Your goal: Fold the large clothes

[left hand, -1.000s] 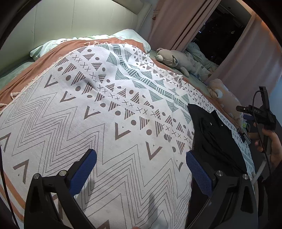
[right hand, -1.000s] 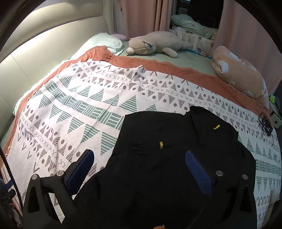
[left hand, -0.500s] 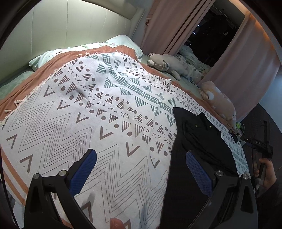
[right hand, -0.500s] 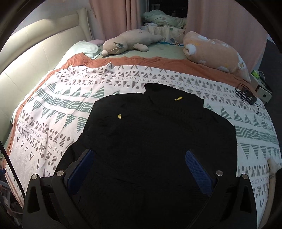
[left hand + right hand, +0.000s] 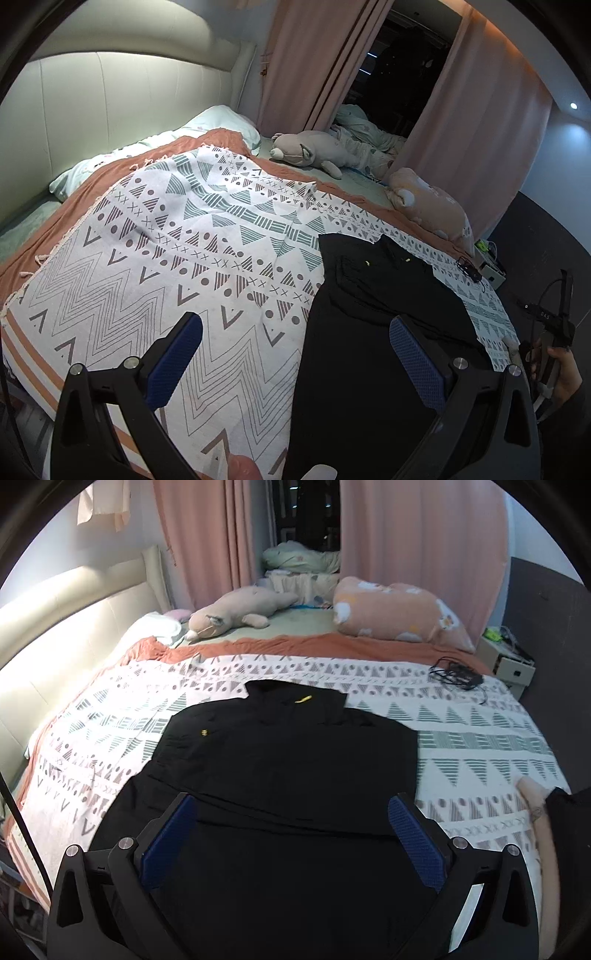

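Note:
A large black garment [image 5: 288, 775] with small yellow marks lies spread flat on the patterned blanket [image 5: 480, 731] on the bed; it also shows in the left wrist view [image 5: 369, 325]. My right gripper [image 5: 291, 834] is open and empty, held above the garment's near part. My left gripper [image 5: 295, 354] is open and empty, above the garment's left edge and the blanket [image 5: 166, 258]. The right hand-held gripper [image 5: 554, 332] shows at the far right of the left wrist view.
A grey plush toy [image 5: 236, 616] and an orange pillow [image 5: 399, 616] lie at the far side of the bed. A black cable bundle [image 5: 456, 674] lies on the blanket at far right. A padded headboard [image 5: 110, 103] runs along the left. A nightstand [image 5: 506, 661] stands at right.
Both grippers have pulled back and risen, so more of the bed and room shows. The garment lies as before. Both stay open.

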`<state>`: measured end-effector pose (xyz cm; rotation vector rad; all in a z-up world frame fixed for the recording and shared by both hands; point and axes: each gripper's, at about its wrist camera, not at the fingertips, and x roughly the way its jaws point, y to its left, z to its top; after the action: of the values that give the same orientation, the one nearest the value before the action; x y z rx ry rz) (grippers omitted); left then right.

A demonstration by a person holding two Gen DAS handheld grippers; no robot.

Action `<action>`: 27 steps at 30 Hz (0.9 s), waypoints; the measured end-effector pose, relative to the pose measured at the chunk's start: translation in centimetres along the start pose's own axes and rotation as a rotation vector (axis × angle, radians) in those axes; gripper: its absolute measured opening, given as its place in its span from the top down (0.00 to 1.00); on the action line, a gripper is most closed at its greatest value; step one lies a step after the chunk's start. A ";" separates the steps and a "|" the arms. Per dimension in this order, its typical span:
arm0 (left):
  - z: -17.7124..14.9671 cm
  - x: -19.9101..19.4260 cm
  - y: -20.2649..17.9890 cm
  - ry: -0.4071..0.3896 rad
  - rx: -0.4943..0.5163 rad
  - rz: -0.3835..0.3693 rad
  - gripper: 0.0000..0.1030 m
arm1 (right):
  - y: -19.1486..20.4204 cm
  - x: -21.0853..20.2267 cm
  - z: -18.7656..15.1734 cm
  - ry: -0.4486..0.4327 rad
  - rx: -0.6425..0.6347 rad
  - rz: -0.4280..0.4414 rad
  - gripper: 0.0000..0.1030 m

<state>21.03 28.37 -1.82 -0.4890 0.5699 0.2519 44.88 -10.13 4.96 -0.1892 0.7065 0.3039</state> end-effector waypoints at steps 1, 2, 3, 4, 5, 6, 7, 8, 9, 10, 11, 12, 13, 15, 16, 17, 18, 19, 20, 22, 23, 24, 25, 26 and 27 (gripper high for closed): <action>-0.1 -0.2 -0.5 0.001 0.011 0.001 0.00 | -0.6 -0.9 -0.8 -0.007 0.013 0.005 0.00; -0.2 -0.4 -1.0 0.009 0.023 -0.002 0.00 | -1.2 -1.5 -1.5 -0.012 0.025 0.010 0.00; -0.4 -0.5 -1.3 0.016 0.031 -0.008 0.00 | -1.9 -2.2 -2.4 -0.019 0.041 0.006 0.00; -0.6 -0.7 -1.8 0.019 0.040 -0.012 0.00 | -2.8 -2.6 -3.1 -0.026 0.056 -0.005 0.00; -0.8 -0.9 -2.2 0.016 0.046 -0.012 0.00 | -3.6 -3.4 -4.1 -0.040 0.073 -0.006 0.00; -0.9 -1.1 -2.5 0.014 0.051 -0.014 0.00 | -4.4 -3.8 -4.8 -0.051 0.079 0.005 0.00; -1.1 -1.3 -2.8 0.016 0.056 -0.020 0.00 | -5.0 -4.4 -5.7 -0.059 0.082 0.002 0.00; -1.3 -1.4 -3.1 0.018 0.061 -0.025 0.00 | -5.6 -4.7 -6.3 -0.059 0.084 -0.007 0.00; -1.4 -1.5 -3.3 0.016 0.063 -0.023 0.00 | -6.3 -5.2 -7.2 -0.055 0.088 -0.010 0.00; -1.6 -1.6 -3.6 0.020 0.063 -0.024 0.00 | -6.9 -5.5 -7.7 -0.050 0.092 -0.010 0.00; -1.8 -1.6 -3.9 0.030 0.065 -0.032 0.00 | -7.5 -5.9 -8.4 -0.045 0.100 -0.015 0.00; -2.1 -1.6 -4.2 0.037 0.068 -0.037 0.00 | -8.1 -6.5 -9.3 -0.038 0.111 -0.022 0.00; -2.3 -1.7 -4.6 0.042 0.075 -0.040 0.00 | -8.7 -6.9 -9.7 -0.031 0.120 -0.025 0.00; -2.8 -1.8 -5.2 0.050 0.091 -0.051 0.00 | -9.7 -8.0 -11.2 -0.023 0.138 -0.034 0.00; -3.0 -1.9 -5.5 0.053 0.097 -0.055 0.00 | -10.3 -8.4 -11.5 -0.019 0.146 -0.038 0.00; -3.3 -1.8 -5.8 0.057 0.105 -0.055 0.00 | -10.8 -9.0 -12.2 -0.014 0.157 -0.044 0.00; -3.6 -1.8 -6.0 0.058 0.111 -0.054 0.00 | -11.3 -9.6 -12.9 -0.006 0.171 -0.048 0.00; -3.9 -1.8 -6.2 0.058 0.119 -0.050 0.00 | -11.8 -10.1 -13.7 -0.001 0.185 -0.053 0.00; -4.2 -1.8 -6.2 0.058 0.125 -0.048 0.00 | -12.6 -10.6 -14.0 -0.001 0.195 -0.057 0.00; -5.0 -1.4 -6.4 0.070 0.137 -0.040 0.00 | -13.8 -11.7 -15.4 0.004 0.225 -0.065 0.00; -5.5 -1.1 -6.3 0.079 0.142 -0.034 0.00 | -14.2 -12.2 -15.9 0.008 0.234 -0.062 0.00; -6.1 -0.8 -6.3 0.088 0.149 -0.028 0.00 | -14.6 -12.5 -16.7 0.015 0.245 -0.059 0.00; -6.7 -0.6 -6.2 0.097 0.156 -0.026 0.00 | -14.9 -12.7 -17.6 0.023 0.254 -0.058 0.00; -7.3 -0.3 -6.1 0.106 0.161 -0.026 0.00 | -15.2 -13.0 -18.2 0.030 0.261 -0.055 0.00; -8.0 -0.1 -5.9 0.114 0.163 -0.025 0.00 | -15.5 -13.2 -19.1 0.039 0.273 -0.043 0.00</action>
<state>19.43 19.26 -5.44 -0.3542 0.6895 0.1531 29.03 -32.64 0.52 0.0490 0.7738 0.1605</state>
